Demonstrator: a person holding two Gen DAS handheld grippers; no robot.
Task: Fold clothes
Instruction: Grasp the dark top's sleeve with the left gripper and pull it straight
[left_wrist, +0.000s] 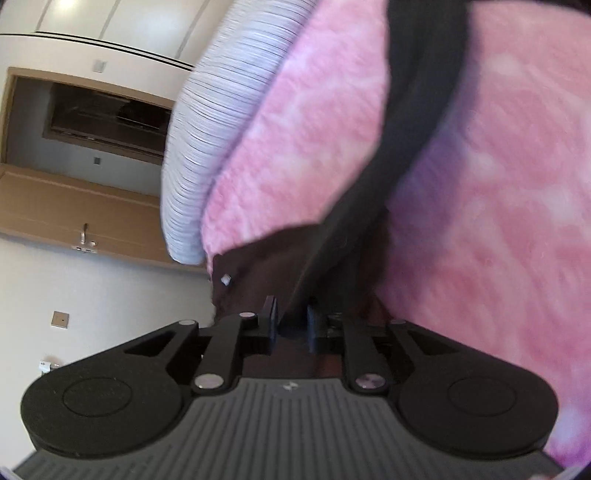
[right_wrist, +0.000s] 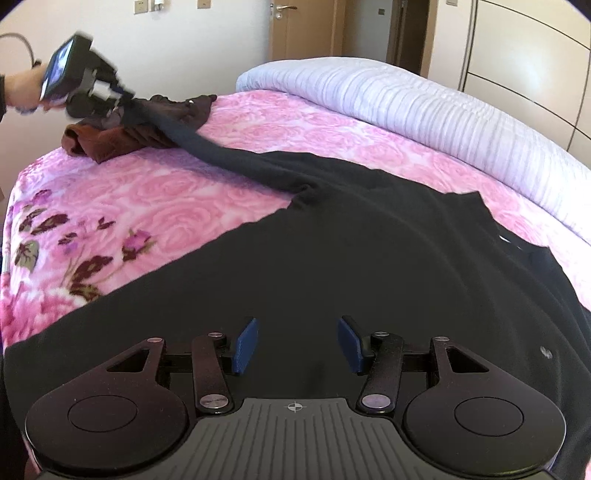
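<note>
Tongs on my left (left_wrist: 291, 325) are clenched on the cuff of the black sleeve (left_wrist: 417, 122); in the left wrist view dark cloth sits pinched between the two nearly closed pads, and the right wrist view shows that same left tool (right_wrist: 110, 98) up at about ten o'clock with the sleeve running out of it. My right tongs (right_wrist: 297, 345) stand released, blue pads well apart, hovering over the body of the black garment (right_wrist: 369, 258) with nothing between them.

The black garment lies spread on the pink floral bed cover (right_wrist: 155, 206), its body filling the near half of the right view and its neckline toward three o'clock. The relation that matters is the sleeve's long axis: it runs as a taut band from the shoulder near the centre out to ten o'clock, where it crosses over a crumpled brown garment (right_wrist: 110, 142). A lilac quilt (right_wrist: 424, 110) lies rolled along the far side, from twelve to three o'clock.

I judge the left hand owns the coming move, carrying the cuff back along that line toward four o'clock onto the body. The right hand is nearer the body and could pin it flat.
</note>
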